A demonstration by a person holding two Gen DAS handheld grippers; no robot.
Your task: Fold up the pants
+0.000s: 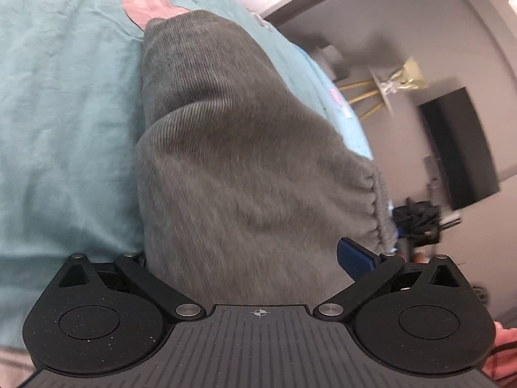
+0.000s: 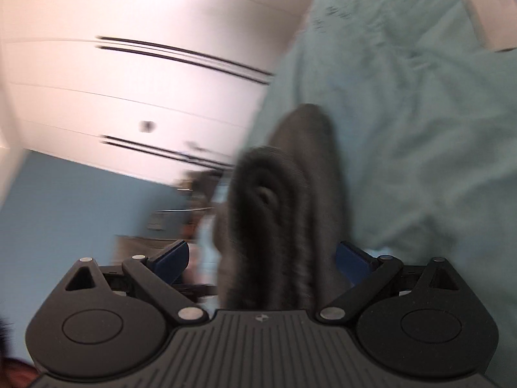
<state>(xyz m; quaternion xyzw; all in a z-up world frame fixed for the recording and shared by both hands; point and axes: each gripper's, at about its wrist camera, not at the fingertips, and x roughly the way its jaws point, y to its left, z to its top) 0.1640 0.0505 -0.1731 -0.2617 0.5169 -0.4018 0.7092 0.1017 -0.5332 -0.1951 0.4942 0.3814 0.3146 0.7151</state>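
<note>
the left gripper (image 1: 255, 258), nearest its own lens, has its fingers (image 1: 355, 255) spread wide, one blue pad showing at the right and the other hidden under grey cloth. the pants (image 1: 245, 148) fill the gap between them without being pinched, a ribbed corduroy bulk lying folded over on itself on the bed sheet (image 1: 64, 103), with the gathered waistband (image 1: 378, 207) at the right edge. a pale pink patch (image 1: 145, 6) on the teal sheet shows just beyond the far end of the fabric.

on the other side, the right gripper (image 2: 261, 258) also has its fingers (image 2: 171, 257) spread, both blue pads clear. a rolled, doubled-up edge of the pants (image 2: 281, 213) rises between them, close to the right pad, though the blur leaves contact unclear. it looks released rather than held, which suits a fold just laid down. past it, rumpled sheet (image 2: 420, 129) runs to the right and white cabinet fronts (image 2: 145, 64) smear across the left.

with both tools open, the garment appears to rest on the bed under its own weight.
</note>
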